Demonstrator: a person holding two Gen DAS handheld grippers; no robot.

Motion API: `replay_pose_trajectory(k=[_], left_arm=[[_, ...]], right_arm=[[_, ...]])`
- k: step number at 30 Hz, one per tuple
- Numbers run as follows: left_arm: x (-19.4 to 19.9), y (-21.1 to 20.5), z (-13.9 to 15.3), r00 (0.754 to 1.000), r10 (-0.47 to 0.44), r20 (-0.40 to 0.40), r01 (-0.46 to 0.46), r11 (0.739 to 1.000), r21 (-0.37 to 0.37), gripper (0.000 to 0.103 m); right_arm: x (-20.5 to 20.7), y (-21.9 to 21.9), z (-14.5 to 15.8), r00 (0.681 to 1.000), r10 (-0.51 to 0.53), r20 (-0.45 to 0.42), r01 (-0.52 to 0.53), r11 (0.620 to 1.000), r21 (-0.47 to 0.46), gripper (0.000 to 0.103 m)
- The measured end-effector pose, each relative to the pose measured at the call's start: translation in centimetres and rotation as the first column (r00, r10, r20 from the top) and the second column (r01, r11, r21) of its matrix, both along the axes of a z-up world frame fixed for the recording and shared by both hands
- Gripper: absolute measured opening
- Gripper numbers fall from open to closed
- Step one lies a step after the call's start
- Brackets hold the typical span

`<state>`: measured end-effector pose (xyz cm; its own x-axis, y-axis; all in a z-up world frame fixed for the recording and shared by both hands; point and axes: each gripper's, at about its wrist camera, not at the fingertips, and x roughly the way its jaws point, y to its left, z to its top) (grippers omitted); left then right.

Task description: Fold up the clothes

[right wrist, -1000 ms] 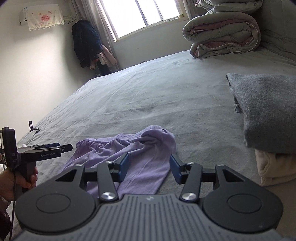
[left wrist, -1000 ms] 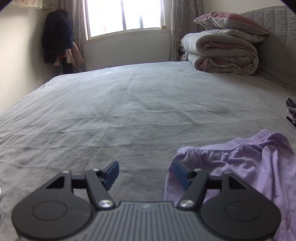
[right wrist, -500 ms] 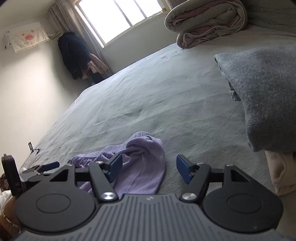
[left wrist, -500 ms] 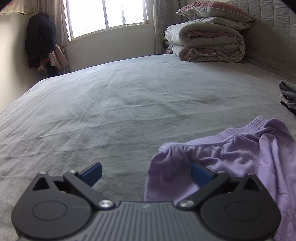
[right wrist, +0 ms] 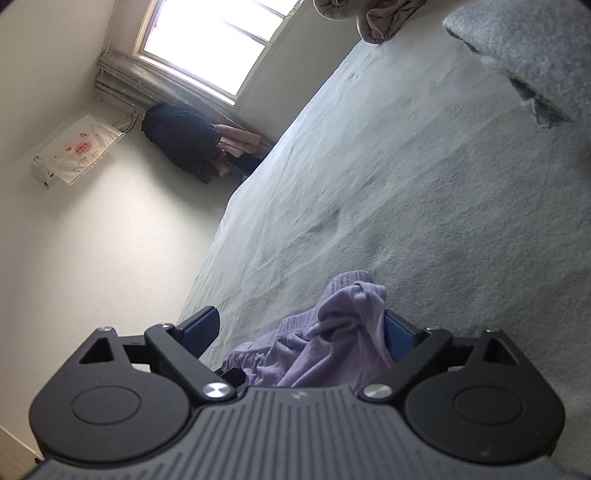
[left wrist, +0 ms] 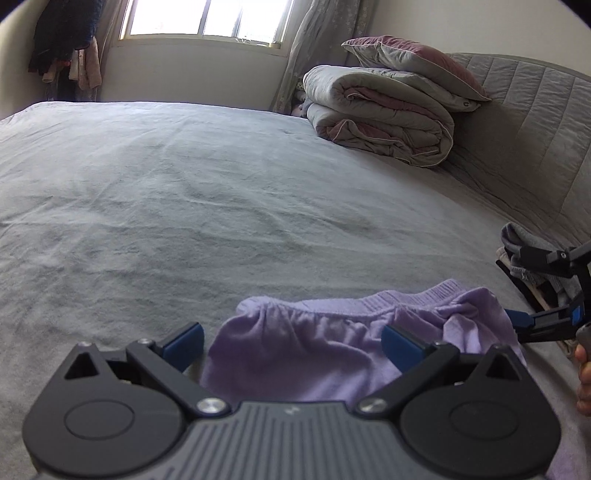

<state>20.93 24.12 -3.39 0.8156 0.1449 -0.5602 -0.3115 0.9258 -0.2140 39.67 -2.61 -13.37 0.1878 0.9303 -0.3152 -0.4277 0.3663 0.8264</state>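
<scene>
Near the front edge of the wide bed covered in a wrinkled grey sheet (left wrist: 192, 192) lies a crumpled lilac knit garment with a ribbed waistband (left wrist: 332, 332), bunched in soft folds. The left gripper (left wrist: 291, 341) hangs low over the garment's left part, its blue-padded jaws spread wide with cloth between them but not pinched. The right gripper (right wrist: 301, 332), rolled to one side, has its jaws released as well, the garment's gathered right end lying in the gap and touching the right pad. At the bed's far right corner a rolled grey-and-pink quilt (left wrist: 380, 114) carries a mauve pillow (left wrist: 413, 62) against the padded grey headboard (left wrist: 524, 136). A folded grey sweater (right wrist: 524, 48) sits by the right edge. Behind the bed a bright window (left wrist: 207, 18) lights pale walls, and dark coats (right wrist: 184, 144) hang in the corner.
</scene>
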Motion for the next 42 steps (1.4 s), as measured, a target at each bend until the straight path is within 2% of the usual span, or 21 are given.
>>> replay_pose_trajectory(k=[2, 3, 4, 6, 8, 10, 13, 15, 16, 18, 23, 26, 28, 31, 32, 34, 36, 37, 38, 40, 42], left_arm=[[0.2, 0.0, -0.1, 1.000, 0.009, -0.005, -0.009, 1.000, 0.004, 0.102], [0.4, -0.1, -0.1, 1.000, 0.011, -0.014, -0.011, 1.000, 0.015, 0.102], [0.6, -0.2, 0.0, 1.000, 0.012, -0.023, -0.011, 1.000, 0.029, 0.102], [0.8, -0.3, -0.1, 0.999, 0.015, -0.031, -0.013, 0.999, 0.041, 0.102], [0.8, -0.2, -0.1, 0.999, 0.017, -0.033, -0.016, 0.999, 0.038, 0.102], [0.8, -0.1, -0.1, 1.000, 0.010, -0.027, -0.009, 0.999, 0.032, 0.102], [0.7, 0.0, -0.1, 1.000, 0.003, -0.016, -0.002, 1.000, 0.020, 0.097], [0.8, 0.0, 0.0, 1.000, 0.017, -0.018, -0.017, 0.999, 0.034, 0.079], [0.8, 0.0, 0.0, 1.000, 0.024, -0.018, -0.023, 0.999, 0.043, 0.074], [0.8, 0.0, 0.1, 0.999, 0.032, -0.018, -0.031, 0.998, 0.052, 0.050], [0.5, 0.3, 0.3, 0.998, 0.063, -0.004, -0.063, 0.996, 0.067, 0.030], [0.5, 0.0, 0.7, 0.995, 0.103, -0.007, -0.101, 0.985, 0.140, 0.018], [0.5, -0.1, 0.8, 0.990, 0.140, -0.009, -0.135, 0.973, 0.187, 0.018], [0.6, 0.1, 0.5, 0.986, 0.163, -0.029, -0.153, 0.964, 0.216, 0.018], [0.7, 0.2, 0.4, 0.985, 0.169, -0.037, -0.156, 0.962, 0.223, 0.022], [0.6, 0.4, 0.3, 0.980, 0.197, -0.036, -0.183, 0.955, 0.232, 0.037], [0.3, 0.9, 0.5, 0.974, 0.225, -0.023, -0.213, 0.947, 0.241, 0.055], [0.0, 1.0, 0.8, 0.972, 0.234, -0.019, -0.222, 0.943, 0.249, 0.056], [-0.3, 1.2, 1.0, 0.970, 0.242, -0.014, -0.231, 0.938, 0.258, 0.056], [-0.8, 1.5, 1.6, 0.966, 0.258, -0.005, -0.247, 0.930, 0.272, 0.056], [-1.6, 1.7, 2.5, 0.963, 0.269, 0.003, -0.259, 0.924, 0.281, 0.055]], right_arm=[[0.2, 0.3, -0.2, 1.000, 0.003, 0.013, -0.003, 1.000, -0.025, 0.066], [0.2, 0.4, -0.2, 1.000, 0.006, 0.026, -0.004, 0.999, -0.051, 0.061], [0.2, 0.5, -0.1, 0.999, 0.008, 0.043, -0.004, 0.997, -0.077, 0.050], [0.0, 0.5, -0.1, 0.998, 0.005, 0.070, 0.003, 0.994, -0.112, 0.039], [0.0, 0.4, -0.3, 0.996, -0.011, 0.083, 0.023, 0.990, -0.142, 0.017], [0.0, 0.3, -0.6, 0.996, -0.022, 0.088, 0.037, 0.986, -0.163, 0.009], [-0.9, 0.8, -0.2, 0.986, -0.013, 0.163, 0.049, 0.975, -0.216, 0.008], [-1.9, 1.4, 0.3, 0.971, 0.010, 0.239, 0.057, 0.961, -0.271, 0.007], [-2.3, 1.6, 0.4, 0.962, 0.018, 0.271, 0.064, 0.955, -0.290, 0.007], [-3.0, 1.6, 0.7, 0.946, 0.029, 0.324, 0.076, 0.949, -0.305, 0.007], [-3.4, 1.8, 2.0, 0.910, 0.030, 0.413, 0.097, 0.955, -0.282, 0.007], [-3.7, 2.6, 2.4, 0.883, 0.045, 0.468, 0.121, 0.940, -0.319, 0.007], [-3.6, 3.1, 2.4, 0.867, 0.056, 0.496, 0.144, 0.923, -0.356, 0.007], [-3.3, 3.6, 1.8, 0.862, 0.078, 0.501, 0.155, 0.900, -0.408, 0.007], [-3.3, 3.7, 1.7, 0.860, 0.082, 0.503, 0.162, 0.892, -0.423, 0.007], [-3.2, 3.9, 1.3, 0.860, 0.082, 0.504, 0.177, 0.879, -0.443, 0.007], [-3.2, 4.1, 1.1, 0.854, 0.088, 0.512, 0.189, 0.866, -0.463, 0.006], [-3.4, 4.3, 1.1, 0.848, 0.094, 0.521, 0.195, 0.859, -0.473, 0.005], [-3.6, 4.5, 1.2, 0.840, 0.098, 0.534, 0.207, 0.851, -0.482, 0.008], [-4.2, 4.6, 1.6, 0.818, 0.101, 0.566, 0.240, 0.835, -0.496, 0.019], [-4.8, 4.0, 2.2, 0.808, 0.089, 0.582, 0.257, 0.835, -0.486, 0.019]])
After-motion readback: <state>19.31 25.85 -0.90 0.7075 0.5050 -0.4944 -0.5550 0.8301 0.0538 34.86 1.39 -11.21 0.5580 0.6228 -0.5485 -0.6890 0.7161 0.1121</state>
